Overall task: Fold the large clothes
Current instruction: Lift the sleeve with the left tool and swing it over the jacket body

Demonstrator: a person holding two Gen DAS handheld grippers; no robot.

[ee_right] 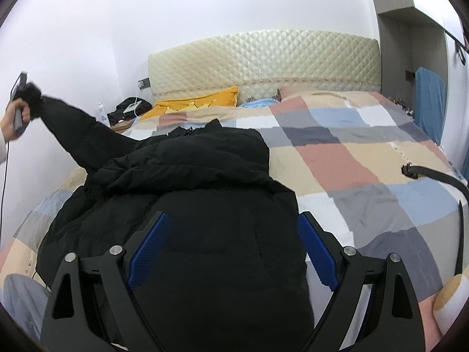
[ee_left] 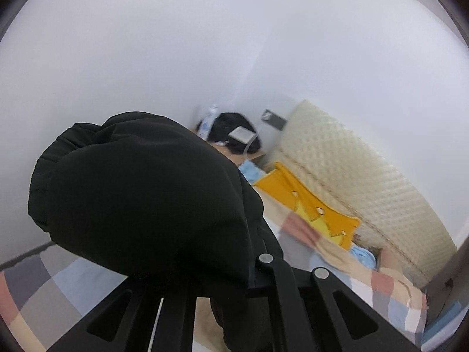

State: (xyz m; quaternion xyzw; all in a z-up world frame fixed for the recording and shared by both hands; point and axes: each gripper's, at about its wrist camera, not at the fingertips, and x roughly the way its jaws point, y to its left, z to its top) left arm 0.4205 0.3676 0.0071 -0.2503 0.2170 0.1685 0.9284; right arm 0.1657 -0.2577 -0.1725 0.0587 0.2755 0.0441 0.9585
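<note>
A large black puffer jacket [ee_right: 205, 193] lies on the checked bedspread [ee_right: 366, 170], collar toward the headboard. Its left sleeve [ee_right: 76, 135] is stretched up and out to the left. My left gripper [ee_right: 26, 94] is shut on the sleeve's cuff, held high off the bed. In the left wrist view the cuff [ee_left: 132, 187] bunches over the fingers and hides them. My right gripper [ee_right: 234, 234] is open and empty, low over the jacket's body, its blue pads [ee_right: 315, 249] apart on either side.
A quilted cream headboard [ee_right: 263, 58] and a yellow pillow [ee_right: 199, 102] are at the far end. A bedside table with a black bag [ee_right: 129, 108] stands left of the bed. A black strap [ee_right: 433, 173] lies at the right edge. A blue cloth [ee_right: 429, 102] hangs at right.
</note>
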